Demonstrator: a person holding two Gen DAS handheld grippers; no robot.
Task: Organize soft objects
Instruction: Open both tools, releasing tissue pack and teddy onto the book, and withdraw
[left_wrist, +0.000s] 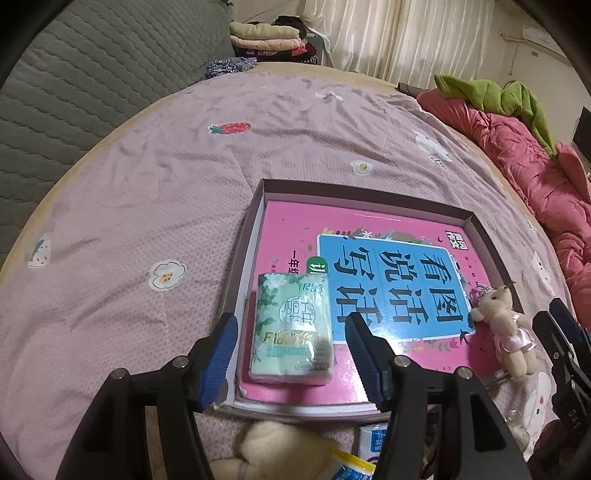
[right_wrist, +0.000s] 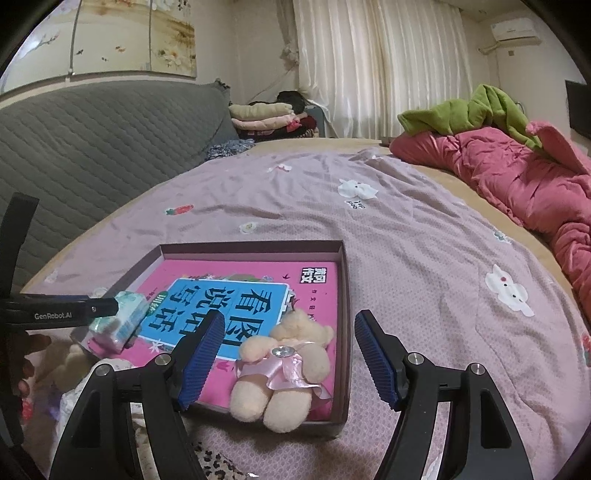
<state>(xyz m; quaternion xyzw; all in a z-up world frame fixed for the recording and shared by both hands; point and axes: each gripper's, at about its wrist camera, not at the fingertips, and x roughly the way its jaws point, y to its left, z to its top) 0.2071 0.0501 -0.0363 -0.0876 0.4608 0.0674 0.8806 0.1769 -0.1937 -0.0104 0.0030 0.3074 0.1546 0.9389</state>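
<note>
While the bed lies rumpled under its lilac sheet, this is what I see from beside it:

Tray: a shallow cardboard tray (left_wrist: 487, 240) sits on the sheet (left_wrist: 147, 184), and a pink book (right_wrist: 317, 295) with a blue title panel covers its floor.

Tissue pack: a green, flower-printed tissue pack (left_wrist: 291, 328) lies flat on the book in the tray's near left corner, touching nothing but the book as far as the left wrist view shows.

Left gripper: the left gripper (left_wrist: 291, 350) hangs over that pack with its blue-padded fingers (left_wrist: 218, 354) spread wide, one either side of the pack and clear of it.

Small bear: a small bear (right_wrist: 288, 362) in a pink satin dress lies on its back at the tray's near right corner, head on the book, legs draped over the near wall.

Right gripper: the right gripper (right_wrist: 291, 354) hovers above the bear, fingers wide, gripping nothing; the left pad is close to the bear's arm, the right pad stands outside the tray wall.

Near edge: a cream plush toy (left_wrist: 273, 446) and a blue-and-white packet (left_wrist: 373, 439) lie on the sheet just in front of the tray, partly hidden by the left gripper.

Far side: a red quilt (right_wrist: 517, 184) with a green garment (right_wrist: 480, 110) on it is heaped along the right; folded clothes (right_wrist: 266, 118) are stacked by the grey headboard (right_wrist: 92, 147).
</note>
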